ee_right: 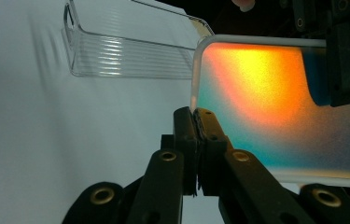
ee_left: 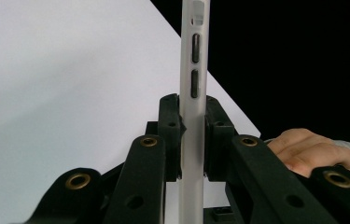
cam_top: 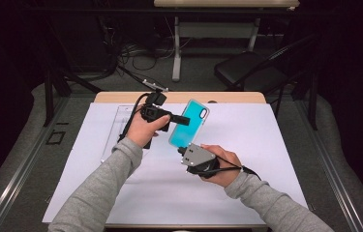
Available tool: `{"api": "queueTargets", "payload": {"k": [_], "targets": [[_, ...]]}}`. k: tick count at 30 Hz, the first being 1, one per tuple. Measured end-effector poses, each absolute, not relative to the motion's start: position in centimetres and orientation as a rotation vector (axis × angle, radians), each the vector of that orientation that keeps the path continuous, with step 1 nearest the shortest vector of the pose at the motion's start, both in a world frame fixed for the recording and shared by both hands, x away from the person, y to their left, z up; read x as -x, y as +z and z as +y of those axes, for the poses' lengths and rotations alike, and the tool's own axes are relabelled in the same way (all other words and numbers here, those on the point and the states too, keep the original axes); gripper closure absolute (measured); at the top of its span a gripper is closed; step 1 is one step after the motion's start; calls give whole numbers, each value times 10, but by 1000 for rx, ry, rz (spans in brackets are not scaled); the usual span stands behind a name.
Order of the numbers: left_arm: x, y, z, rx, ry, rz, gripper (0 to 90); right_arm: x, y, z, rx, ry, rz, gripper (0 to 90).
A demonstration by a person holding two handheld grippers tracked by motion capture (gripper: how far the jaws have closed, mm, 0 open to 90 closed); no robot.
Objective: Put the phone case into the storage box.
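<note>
A phone in a teal case (cam_top: 189, 122) is held tilted above the table by both grippers. My left gripper (cam_top: 182, 120) reaches in from the left and is shut on its long edge. In the left gripper view the phone (ee_left: 192, 56) stands edge-on, frosted rim and side buttons showing, clamped between the pads of the left gripper (ee_left: 192, 135). My right gripper (cam_top: 182, 150) is at the phone's lower end. In the right gripper view the right gripper (ee_right: 196, 122) is shut on the thin rim at a corner of the case (ee_right: 256, 93), which glows orange and teal.
A clear plastic tray (ee_right: 121, 51) lies on the white sheet (cam_top: 247, 159), left of the left hand (cam_top: 118, 126). The wooden table edge (cam_top: 179, 97) runs along the back. A black chair (cam_top: 247, 70) and cables are on the floor beyond.
</note>
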State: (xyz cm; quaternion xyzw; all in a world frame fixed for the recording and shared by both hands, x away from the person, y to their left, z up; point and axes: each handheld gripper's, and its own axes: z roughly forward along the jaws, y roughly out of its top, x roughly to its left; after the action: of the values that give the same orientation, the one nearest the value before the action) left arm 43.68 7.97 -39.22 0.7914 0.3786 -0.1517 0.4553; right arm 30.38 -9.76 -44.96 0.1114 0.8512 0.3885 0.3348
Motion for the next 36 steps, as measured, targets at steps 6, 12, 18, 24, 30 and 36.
{"api": "queueTargets", "payload": {"k": [6,12,18,24,30,36], "targets": [[-437,-392,80,-1952,-372,934,812,-305,-450,-98,-288,1015,2223,886],[-437,-392,80,-1948,-376,935,811,-305,-449,-98,-288,1015,2224,885],[-437,-392,79,-1947,-380,938,812,-305,-449,-98,-283,1016,2222,876],[-437,-392,79,-1945,-377,942,812,-305,-450,-97,-272,1019,2221,847],[-438,-393,81,-1939,-375,936,813,-305,-450,-97,-265,1023,2220,810],[-437,-393,81,-1934,-367,938,813,-304,-448,-97,-260,1037,2209,760]]}}
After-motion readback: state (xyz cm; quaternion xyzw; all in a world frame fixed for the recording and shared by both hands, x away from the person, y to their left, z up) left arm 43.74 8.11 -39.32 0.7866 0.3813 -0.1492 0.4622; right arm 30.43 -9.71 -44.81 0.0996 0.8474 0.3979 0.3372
